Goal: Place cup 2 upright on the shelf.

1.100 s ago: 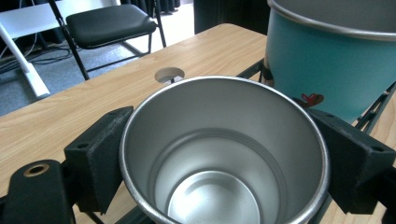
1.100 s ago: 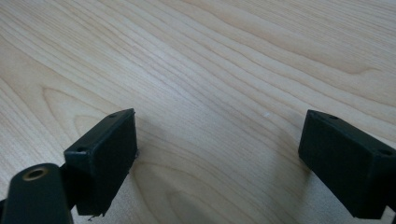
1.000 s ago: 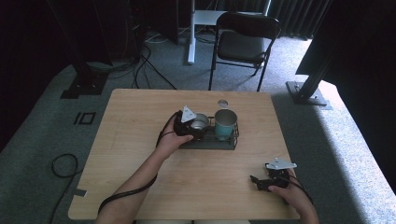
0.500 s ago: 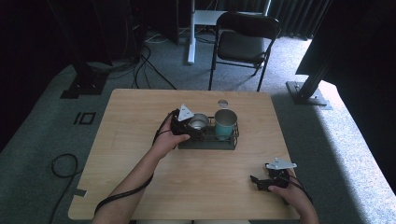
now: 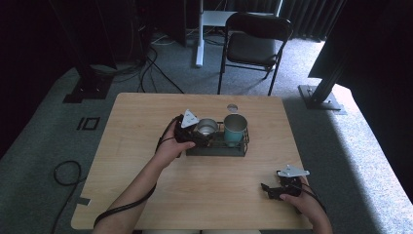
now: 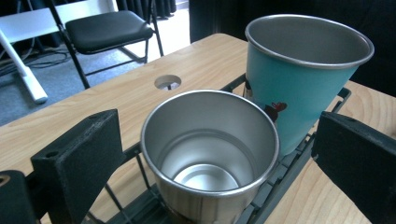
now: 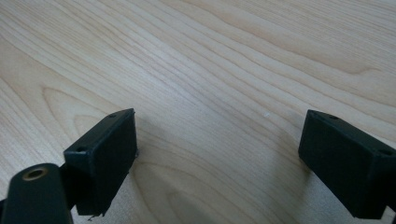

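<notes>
— How many cups do you count?
— Two: one bare steel cup (image 6: 210, 154) and one teal cup (image 6: 299, 88), both standing in one black wire rack (image 5: 216, 148).
— And grippers?
— Two: the left gripper (image 5: 195, 132) mid-frame and the right gripper (image 5: 272, 191) at lower right.
— Anything else?
— One tabletop (image 5: 146, 122) with one round hole (image 5: 232, 107), and one folding chair (image 5: 255, 44) at upper centre.

The left forearm reaches in from six o'clock toward twelve, its hand wrapped round the left gripper (image 5: 197, 131), jaws spread wide and pointing toward three o'clock. The right gripper (image 5: 267, 189) sits low at about five o'clock, jaws parted, pointing toward nine.
</notes>
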### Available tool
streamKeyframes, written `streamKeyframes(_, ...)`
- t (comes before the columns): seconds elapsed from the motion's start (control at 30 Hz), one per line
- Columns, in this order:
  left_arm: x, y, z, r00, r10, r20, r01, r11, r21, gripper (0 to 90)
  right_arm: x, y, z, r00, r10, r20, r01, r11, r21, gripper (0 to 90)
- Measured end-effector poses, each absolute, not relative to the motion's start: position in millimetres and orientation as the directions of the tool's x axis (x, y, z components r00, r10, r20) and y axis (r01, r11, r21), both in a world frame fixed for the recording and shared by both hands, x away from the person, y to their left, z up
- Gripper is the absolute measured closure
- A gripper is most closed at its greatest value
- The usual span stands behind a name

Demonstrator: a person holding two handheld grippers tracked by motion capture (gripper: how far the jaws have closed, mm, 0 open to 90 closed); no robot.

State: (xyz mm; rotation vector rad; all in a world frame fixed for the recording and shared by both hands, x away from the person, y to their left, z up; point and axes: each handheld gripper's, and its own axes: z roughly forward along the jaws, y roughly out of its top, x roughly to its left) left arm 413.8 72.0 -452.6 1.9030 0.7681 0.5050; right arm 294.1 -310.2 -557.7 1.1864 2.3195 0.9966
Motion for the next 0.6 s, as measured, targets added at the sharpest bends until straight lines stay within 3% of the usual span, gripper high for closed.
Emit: streamKeyframes(0.6,406,97,-452,0.675,0.738,0.014,0.308,-0.299,0.903,2.7,294,-310,-558,-0.588,0.809,0.008,0.562,0.402,0.723,11.0)
